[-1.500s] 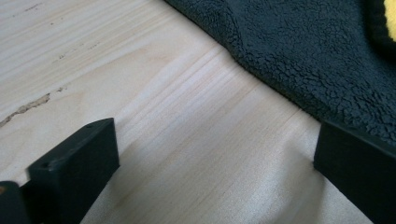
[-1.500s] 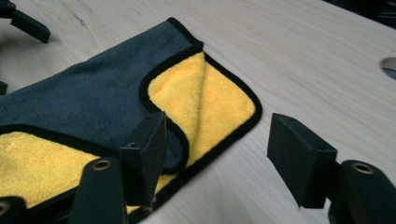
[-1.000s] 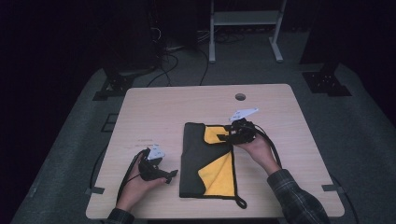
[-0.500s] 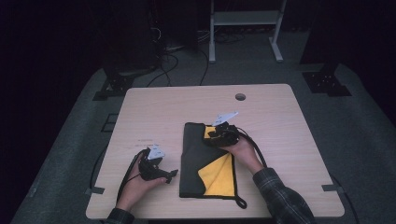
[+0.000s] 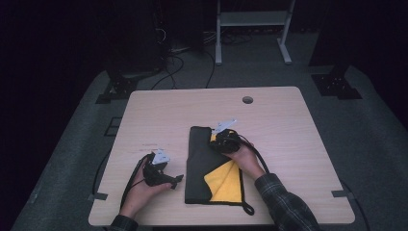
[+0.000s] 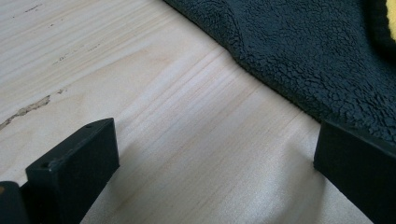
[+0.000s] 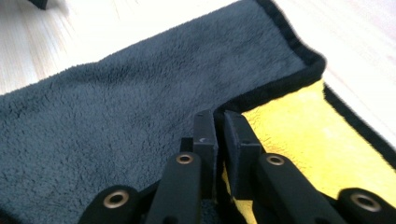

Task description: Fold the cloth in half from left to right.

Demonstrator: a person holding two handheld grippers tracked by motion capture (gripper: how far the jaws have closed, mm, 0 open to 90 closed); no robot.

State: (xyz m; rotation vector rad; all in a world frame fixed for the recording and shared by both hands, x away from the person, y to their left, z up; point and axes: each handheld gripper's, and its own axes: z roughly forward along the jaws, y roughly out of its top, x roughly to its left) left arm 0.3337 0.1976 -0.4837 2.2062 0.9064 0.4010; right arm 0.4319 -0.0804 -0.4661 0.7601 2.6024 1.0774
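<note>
Towel [image 5: 204, 163], dark with a yellow underside, lay mid-table [image 5: 288, 144], its folded edge just pinched by the right gripper [image 7: 219, 121] after closing, likely for another fold; left gripper [image 6: 210, 154] gaped empty beside it.

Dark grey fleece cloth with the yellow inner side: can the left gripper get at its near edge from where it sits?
Probably yes. The left gripper rests on the wooden table with jaws open, and the dark grey fleece cloth lies just ahead of it, with bare wood between.
</note>
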